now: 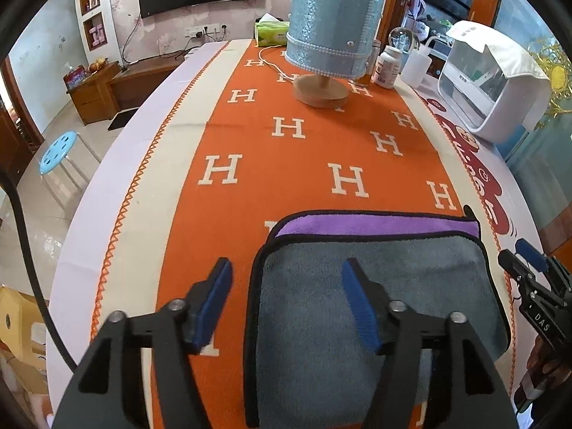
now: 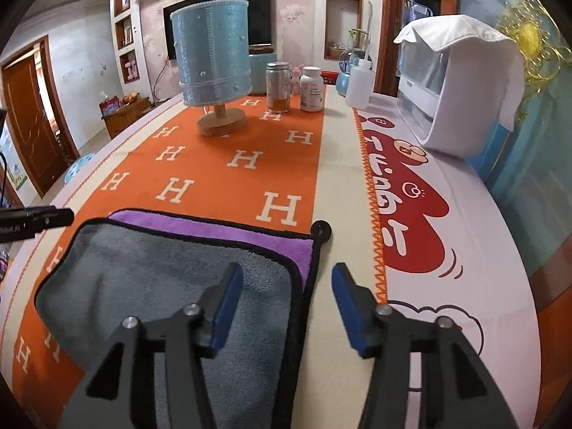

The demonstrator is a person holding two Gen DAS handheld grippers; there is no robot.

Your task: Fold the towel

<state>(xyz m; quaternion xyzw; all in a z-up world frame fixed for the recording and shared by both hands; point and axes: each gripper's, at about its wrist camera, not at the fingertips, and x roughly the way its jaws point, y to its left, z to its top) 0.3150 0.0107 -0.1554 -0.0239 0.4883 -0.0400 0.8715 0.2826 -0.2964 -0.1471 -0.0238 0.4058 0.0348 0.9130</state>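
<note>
Towel lies folded on the orange H-patterned runner near the front edge of the bench, grey face up, with a strip of its purple underside showing along the far edge. Black piping borders it, and a small black hanging loop sticks out at the far right corner, onto the cream border of the runner. Its far edge runs across the bench from left to right; how far it reaches toward the front edge is hidden by the grippers, so its long axis cannot be told.

The left gripper hangs over the towel's left edge, jaws released and spread wide, one blue pad over the runner and the other over the grey cloth, holding nothing. The right gripper hangs over the towel's right edge, jaws likewise released and empty, straddling the piping.

Toward the far end of the bench stand a blue-shaded table lamp, a drink can, a white pill bottle and a squeeze bottle. A white appliance sits along the right edge.
</note>
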